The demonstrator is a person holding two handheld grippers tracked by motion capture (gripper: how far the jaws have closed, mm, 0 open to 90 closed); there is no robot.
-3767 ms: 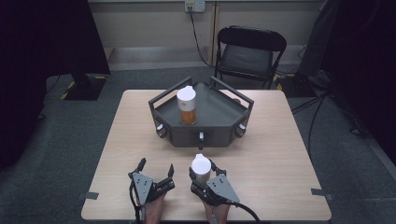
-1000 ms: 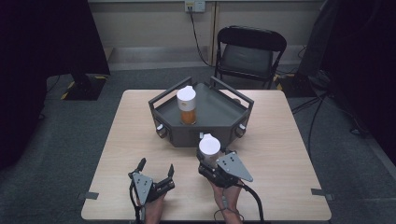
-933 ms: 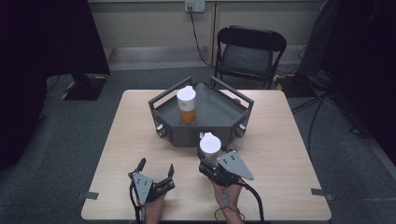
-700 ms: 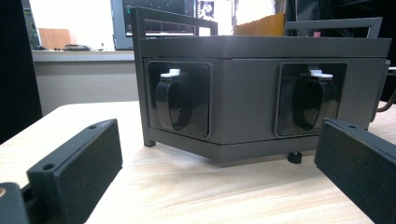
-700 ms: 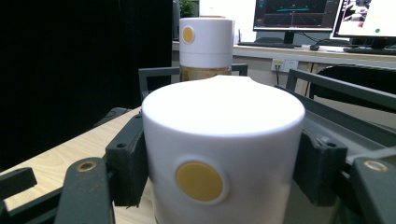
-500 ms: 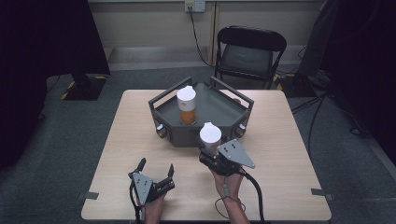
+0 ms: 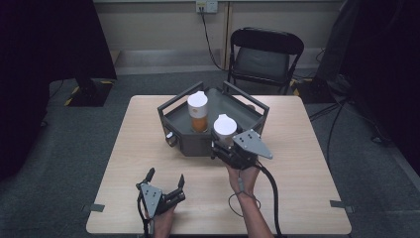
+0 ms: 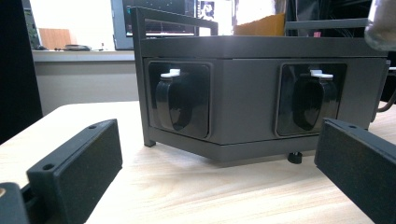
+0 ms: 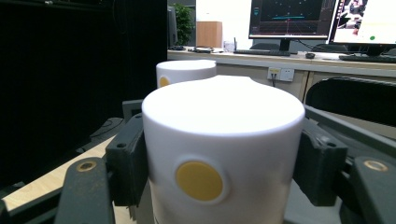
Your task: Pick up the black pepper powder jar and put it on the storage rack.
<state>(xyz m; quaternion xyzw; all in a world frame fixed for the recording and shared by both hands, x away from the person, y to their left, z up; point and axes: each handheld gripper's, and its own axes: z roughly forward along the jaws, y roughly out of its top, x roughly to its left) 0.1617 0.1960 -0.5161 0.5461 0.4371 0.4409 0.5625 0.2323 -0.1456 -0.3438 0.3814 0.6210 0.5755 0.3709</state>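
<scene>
Fingers [image 9: 125, 163] of right gripper [image 7: 229, 148]: clamped on the sides of a white-capped bottle [image 7: 224, 130], held at the front wall of the grey tray [image 7: 198, 146]. Second bottle [image 7: 197, 110]: standing inside tray. Left gripper [image 7: 166, 181]: jaws spread, empty, resting on table [image 7: 307, 148]. Risk: bottle base clips the tray wall or knocks its neighbour, tipping either.

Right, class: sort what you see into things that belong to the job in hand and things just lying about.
In the job:
right hand-held gripper
white-capped bottle it grips
grey tray
second bottle in the tray

Just about:
left hand-held gripper, open
folding chair
wall socket
</scene>
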